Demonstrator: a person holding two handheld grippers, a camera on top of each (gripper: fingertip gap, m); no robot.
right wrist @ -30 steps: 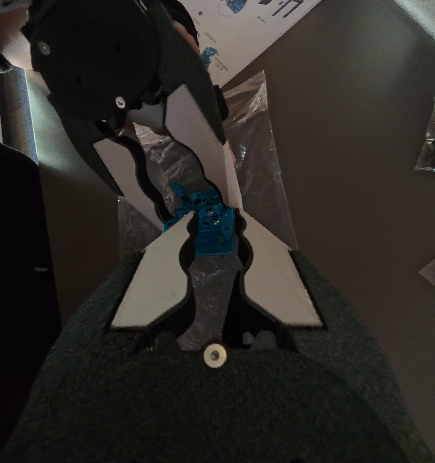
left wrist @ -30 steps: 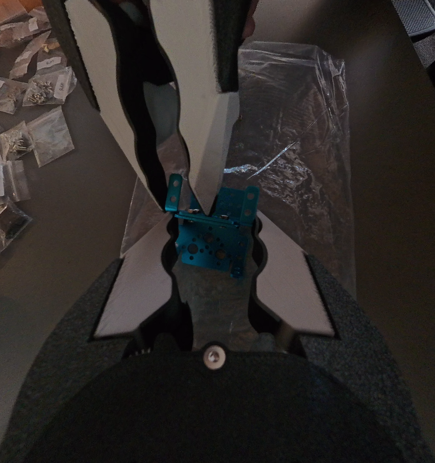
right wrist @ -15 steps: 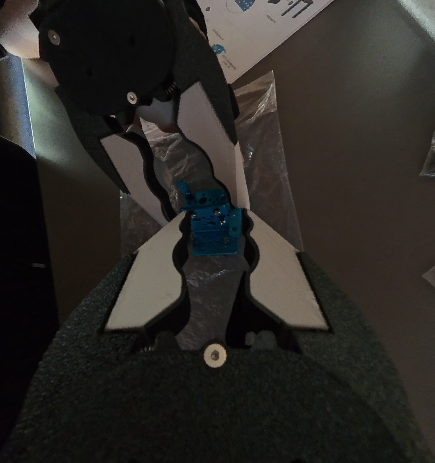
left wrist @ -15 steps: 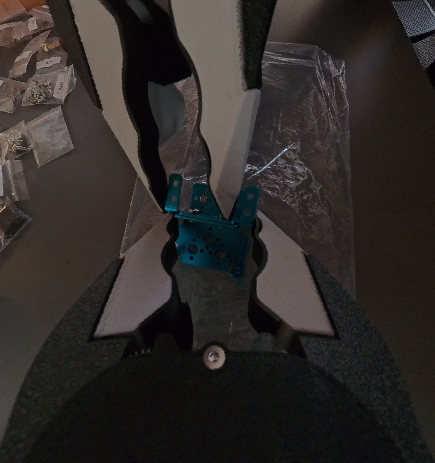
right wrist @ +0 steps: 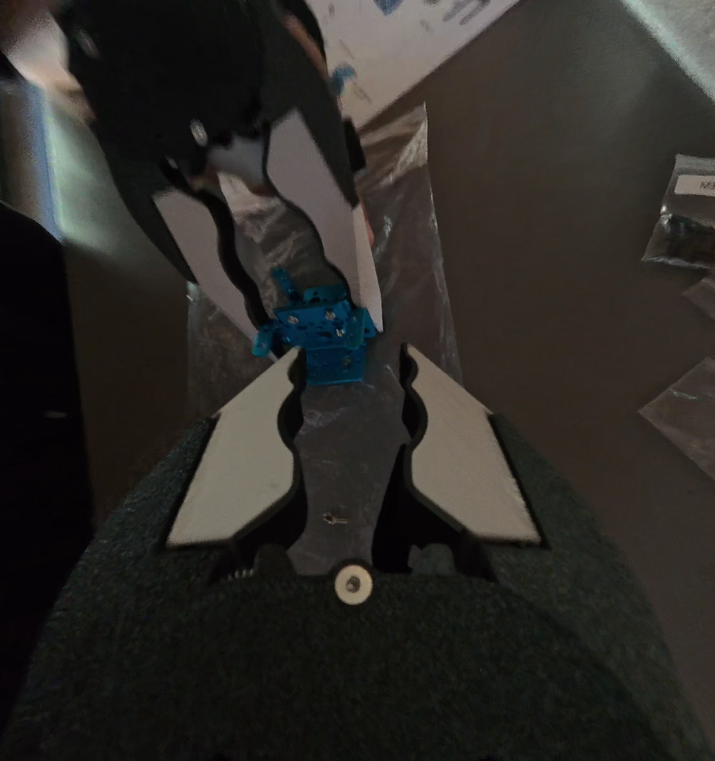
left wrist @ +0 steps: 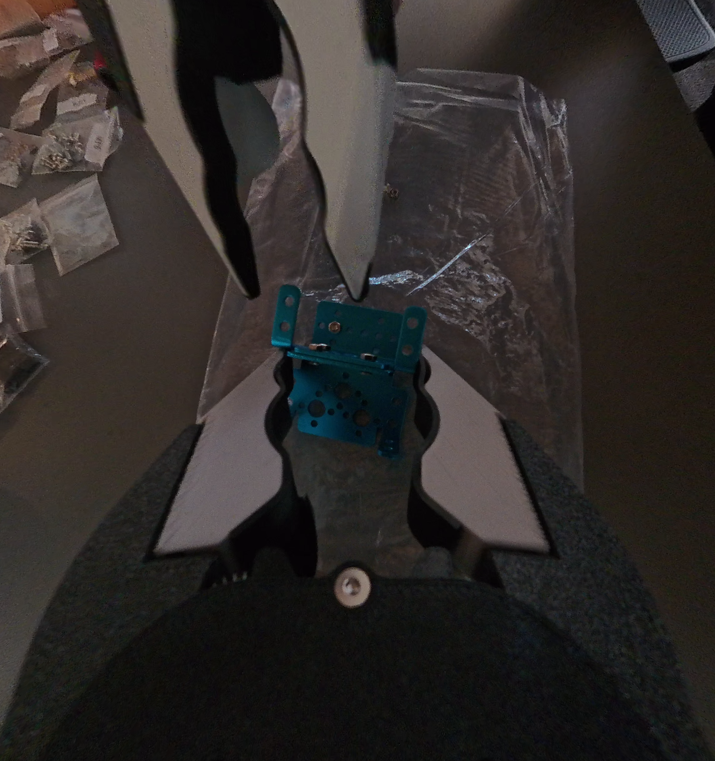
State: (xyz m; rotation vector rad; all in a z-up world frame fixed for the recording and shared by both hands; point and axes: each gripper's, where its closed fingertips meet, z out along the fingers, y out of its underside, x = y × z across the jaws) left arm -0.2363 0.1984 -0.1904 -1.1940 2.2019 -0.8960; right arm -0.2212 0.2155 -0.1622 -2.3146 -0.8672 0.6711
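Bracket (left wrist: 349,370), blue, clamped in left gripper (left wrist: 349,362); right gripper (right wrist: 349,350) agape, just clear.

Both wrist views close, facing each other; share blue bracket (left wrist: 349,383) (right wrist: 331,341)

Between the left gripper's (left wrist: 349,362) white, black-edged fingers sat a blue bracket (left wrist: 347,370) dotted with holes, on clear plastic (left wrist: 491,247) over a dark-brown tabletop (left wrist: 121,370).

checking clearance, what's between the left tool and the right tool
The blue perforated bracket, gripped in the left tool, with the right tool's open tips just beyond its far edge; clear plastic bag underneath. The left wrist view shows it best.
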